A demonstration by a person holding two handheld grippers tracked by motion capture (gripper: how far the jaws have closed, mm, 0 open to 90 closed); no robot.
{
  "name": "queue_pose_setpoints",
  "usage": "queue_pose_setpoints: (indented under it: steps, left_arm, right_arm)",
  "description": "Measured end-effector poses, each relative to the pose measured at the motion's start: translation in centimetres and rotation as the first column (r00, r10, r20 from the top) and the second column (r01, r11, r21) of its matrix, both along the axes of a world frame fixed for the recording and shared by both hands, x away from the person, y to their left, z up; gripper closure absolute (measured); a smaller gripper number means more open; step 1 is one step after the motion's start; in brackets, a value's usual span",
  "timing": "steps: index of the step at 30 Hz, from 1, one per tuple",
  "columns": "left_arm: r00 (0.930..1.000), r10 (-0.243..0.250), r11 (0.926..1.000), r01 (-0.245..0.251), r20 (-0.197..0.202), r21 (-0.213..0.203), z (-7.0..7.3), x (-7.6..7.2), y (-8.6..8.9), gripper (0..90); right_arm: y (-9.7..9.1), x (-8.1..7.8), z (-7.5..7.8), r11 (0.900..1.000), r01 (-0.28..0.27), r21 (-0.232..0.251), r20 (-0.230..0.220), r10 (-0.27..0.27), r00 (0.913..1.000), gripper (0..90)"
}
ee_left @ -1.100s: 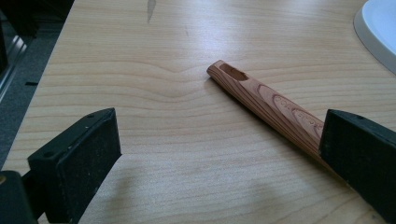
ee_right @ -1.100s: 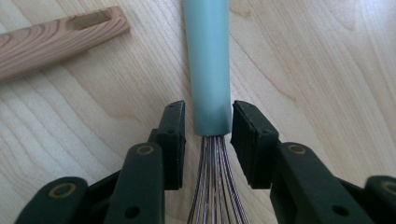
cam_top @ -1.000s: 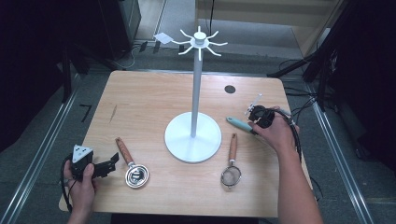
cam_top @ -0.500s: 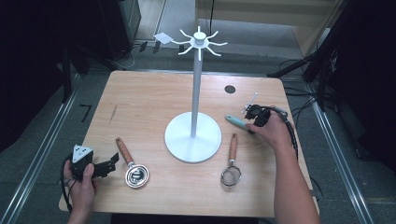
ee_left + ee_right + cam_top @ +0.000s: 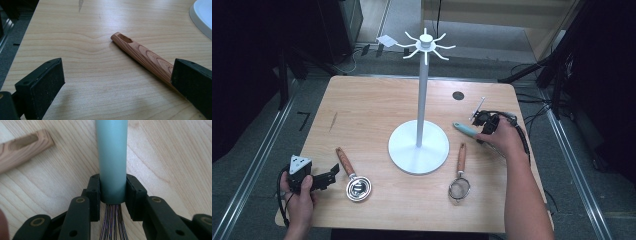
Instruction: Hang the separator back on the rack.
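At the lower left of the high view, the left hand-held gripper (image 5: 331,174) is held low over the table (image 5: 372,112) with its jaws spread wide and nothing between them. In the left gripper view, the wooden handle of the measuring scoop (image 5: 143,56) is seen lying at a slant, its near end hidden behind the right-hand jaw. That handle could be nudged and the scoop (image 5: 354,180) pushed toward the near table edge if this gripper were swung sideways, since little room is left between scoop and edge.

At the middle of the frame the white hanging stand (image 5: 421,100) is placed, its round base wide and its hooks high at the top. Open wood is left in the upper left of the table, well apart from everything.

Right of the base, the small strainer (image 5: 459,175) with a wooden handle lies near the lower edge. Further right, the whisk (image 5: 468,130) is gripped by the right hand-held gripper (image 5: 484,122): in the right gripper view the pale green handle (image 5: 112,157) is clamped between narrowly set jaws just above the wires. Because the grip sits at the wire end, the long handle could pivot or slip when lifted. The stand's pole could be struck on the way up, and the stand tipped. The right table edge lies just beside this hand, so little room is offered there.
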State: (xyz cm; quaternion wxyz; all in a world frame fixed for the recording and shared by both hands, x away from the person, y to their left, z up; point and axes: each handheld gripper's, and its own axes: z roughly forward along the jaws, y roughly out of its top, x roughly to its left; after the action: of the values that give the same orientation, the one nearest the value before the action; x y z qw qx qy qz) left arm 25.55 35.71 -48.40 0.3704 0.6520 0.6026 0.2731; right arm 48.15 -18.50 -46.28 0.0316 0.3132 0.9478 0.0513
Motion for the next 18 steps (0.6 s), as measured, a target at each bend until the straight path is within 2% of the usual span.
queue_pose_setpoints:
  steps: [5, 11, 15, 18]
  left_arm:
    - [1.0000, -0.001, 1.0000, 0.001, -0.002, -0.001, 0.00, 0.01, 0.02, 0.0]
    - [1.0000, -0.001, 1.0000, 0.001, -0.006, -0.004, 0.00, 0.04, 0.04, 0.0]
    - [1.0000, 0.000, 1.0000, 0.000, -0.006, -0.008, 0.00, 0.05, 0.05, 0.0]
    - [1.0000, -0.001, 1.0000, 0.000, -0.007, -0.009, 0.00, 0.05, 0.07, 0.0]
  right_arm:
    - [-0.22, 0.14, -0.03, 0.9996, 0.018, 0.024, -0.021, -0.017, 0.9996, 69.2]
    - [-0.60, -0.10, -0.02, 0.9987, 0.025, 0.045, -0.011, -0.024, 0.9996, 70.0]
    - [-0.23, -0.06, 0.01, 0.9992, 0.035, 0.020, -0.024, -0.035, 0.9991, 70.7]
    - [-0.08, -0.10, 0.01, 0.9993, 0.036, 0.009, -0.018, -0.036, 0.9992, 70.8]
